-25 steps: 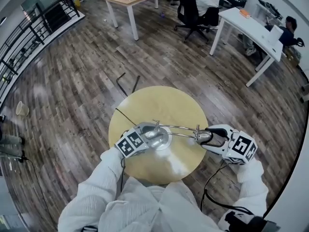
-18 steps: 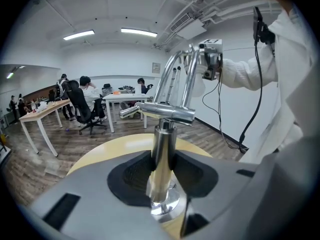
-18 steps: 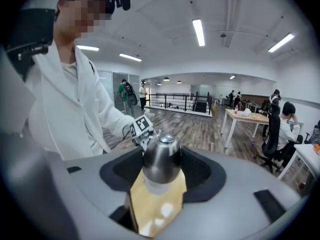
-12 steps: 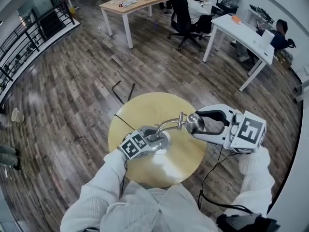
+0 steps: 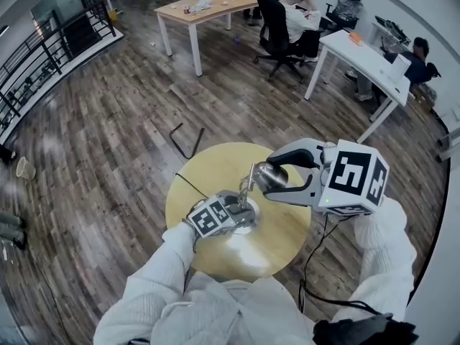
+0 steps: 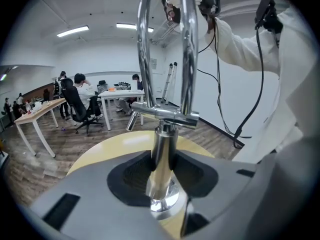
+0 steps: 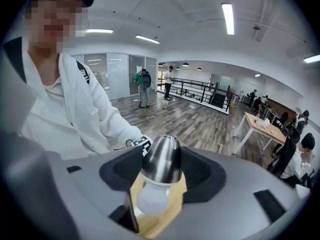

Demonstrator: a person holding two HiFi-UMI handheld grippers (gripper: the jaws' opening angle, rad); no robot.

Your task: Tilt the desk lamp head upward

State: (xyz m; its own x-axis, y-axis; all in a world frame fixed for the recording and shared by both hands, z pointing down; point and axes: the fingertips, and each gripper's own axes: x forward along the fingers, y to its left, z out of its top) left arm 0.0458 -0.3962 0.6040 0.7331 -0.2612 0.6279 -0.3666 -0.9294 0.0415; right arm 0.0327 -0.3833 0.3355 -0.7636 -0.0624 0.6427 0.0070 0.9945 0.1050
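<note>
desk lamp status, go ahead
Left gripper clamped low on lamp stem. Right gripper clamped on lamp head, high over round table. Nothing in the way.

Head view steeply down onto table point(image 5: 215, 164); gripper views close along their jaws (lamp point(image 6: 161, 156) in all)

Open-plan office. Beyond the round desk point(image 5: 215, 165): wooden work desk point(image 5: 215, 4), white desk point(image 5: 357, 49), black swivel chair point(image 5: 277, 24), people point(image 5: 300, 9) seated. Black railing point(image 5: 36, 70) to its left; plank floor point(image 5: 122, 135) throughout.
</note>
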